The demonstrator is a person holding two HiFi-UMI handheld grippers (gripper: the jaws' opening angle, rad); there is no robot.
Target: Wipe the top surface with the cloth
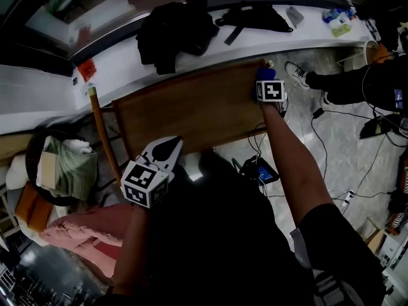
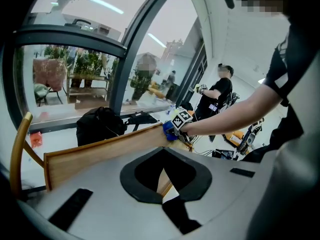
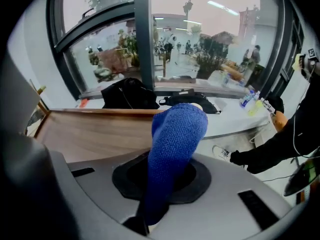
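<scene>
At the far left I see a basket (image 1: pixel 60 164) of folded fabric on the floor and a wooden pole (image 1: pixel 101 132) leaning just beside the table's left edge. My left gripper (image 1: pixel 172 143) hovers over the near edge of the wooden table top (image 1: pixel 191 110) – its jaws are closed together with nothing between them, and only the table's edge shows through the opening behind the tips. Beyond the table, a black bag (image 1: pixel 175 30) sits on the white ledge. Over to the right, my right gripper (image 1: pixel 268 81) is at the table's far right corner, jaws clamped on the blue cloth (image 3: pixel 175 144) – the cloth bulges up out of them and sits at that corner of the top.
</scene>
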